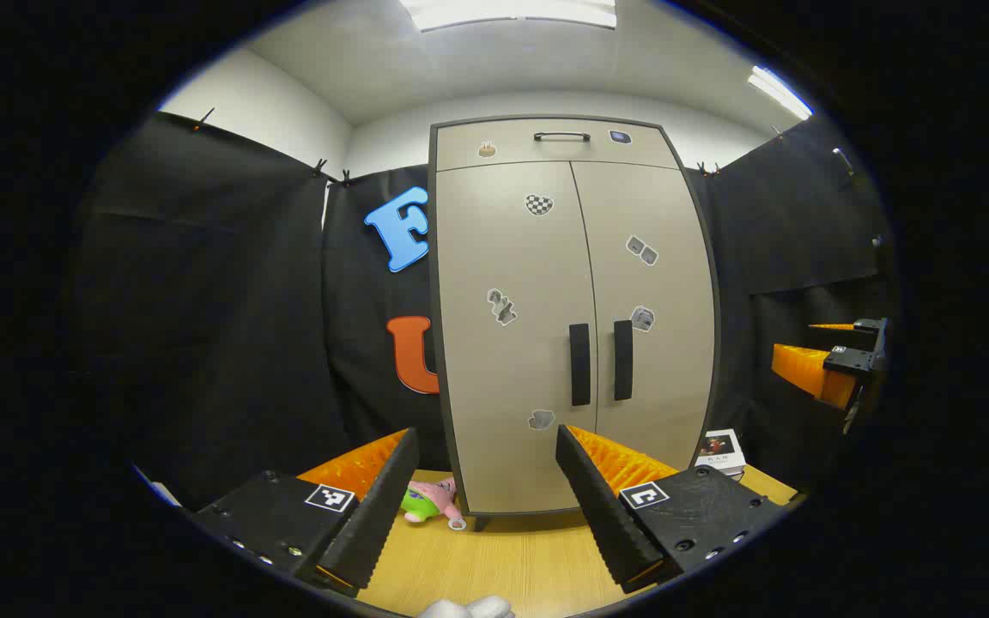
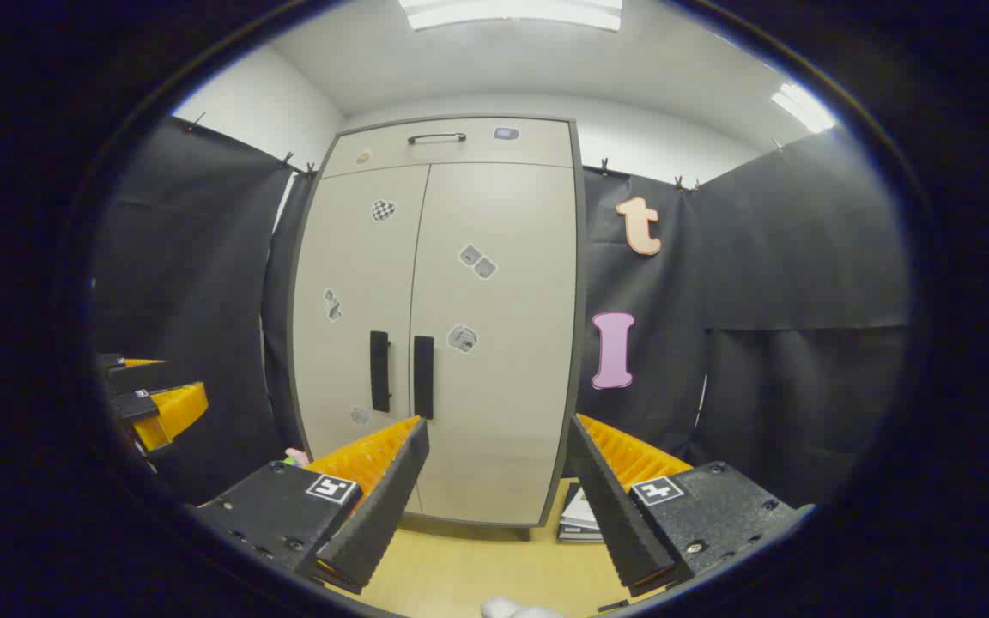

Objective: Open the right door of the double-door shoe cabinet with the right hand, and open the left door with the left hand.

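Note:
A tall beige double-door shoe cabinet (image 1: 512, 343) (image 2: 494, 386) stands on the wooden table with both doors closed. Two black vertical handles sit side by side at the middle seam: the left door's handle (image 1: 579, 364) (image 2: 379, 371) and the right door's handle (image 1: 623, 360) (image 2: 423, 377). My left gripper (image 1: 487, 506) is open, well short of the cabinet, facing its left door. My right gripper (image 2: 499, 502) is open too, facing the right door from a distance. In the left gripper view the right gripper (image 1: 838, 365) shows at the far right edge; in the right gripper view the left gripper (image 2: 147, 399) shows at the far left.
A pink and green plush toy (image 1: 430, 500) lies on the wooden table (image 1: 503, 558) by the cabinet's left foot. A stack of booklets (image 1: 720, 452) (image 2: 579, 518) lies by its right foot. A drawer with a handle (image 1: 561, 136) tops the cabinet. Black cloth walls surround the booth.

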Motion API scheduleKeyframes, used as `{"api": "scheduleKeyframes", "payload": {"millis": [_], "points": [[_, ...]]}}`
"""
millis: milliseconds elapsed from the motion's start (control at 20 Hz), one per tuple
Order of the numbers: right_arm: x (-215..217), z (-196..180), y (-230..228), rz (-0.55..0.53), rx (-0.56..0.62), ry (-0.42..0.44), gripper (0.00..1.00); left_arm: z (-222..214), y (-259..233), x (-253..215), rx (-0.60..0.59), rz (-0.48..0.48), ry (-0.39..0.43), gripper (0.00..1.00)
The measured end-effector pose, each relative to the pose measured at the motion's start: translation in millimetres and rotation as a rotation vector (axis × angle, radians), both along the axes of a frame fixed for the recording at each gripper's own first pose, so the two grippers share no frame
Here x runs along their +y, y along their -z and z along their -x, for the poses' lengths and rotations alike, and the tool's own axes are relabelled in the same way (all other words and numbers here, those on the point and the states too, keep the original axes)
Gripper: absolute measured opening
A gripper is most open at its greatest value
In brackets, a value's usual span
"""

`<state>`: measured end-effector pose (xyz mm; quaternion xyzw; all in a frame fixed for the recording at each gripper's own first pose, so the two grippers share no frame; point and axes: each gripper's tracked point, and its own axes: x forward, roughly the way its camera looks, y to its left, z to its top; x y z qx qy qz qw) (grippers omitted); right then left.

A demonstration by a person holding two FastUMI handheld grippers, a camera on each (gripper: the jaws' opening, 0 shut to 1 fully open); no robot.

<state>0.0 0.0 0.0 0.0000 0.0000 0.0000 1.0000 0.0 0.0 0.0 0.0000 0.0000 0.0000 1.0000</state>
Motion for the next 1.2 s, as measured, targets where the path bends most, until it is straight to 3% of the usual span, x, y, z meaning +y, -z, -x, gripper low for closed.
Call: {"api": "scheduleKeyframes", "payload": {"millis": [850, 1200], "points": [[-7, -4, 5, -0.001, 0.015, 0.015, 1.0, 1, -1, 3, -0.003, 0.013, -0.006, 0.96], [2, -27, 2, 0.005, 0.017, 0.018, 1.0, 0, -1, 9, 0.001, 0.013, -0.015, 0.96]]}}
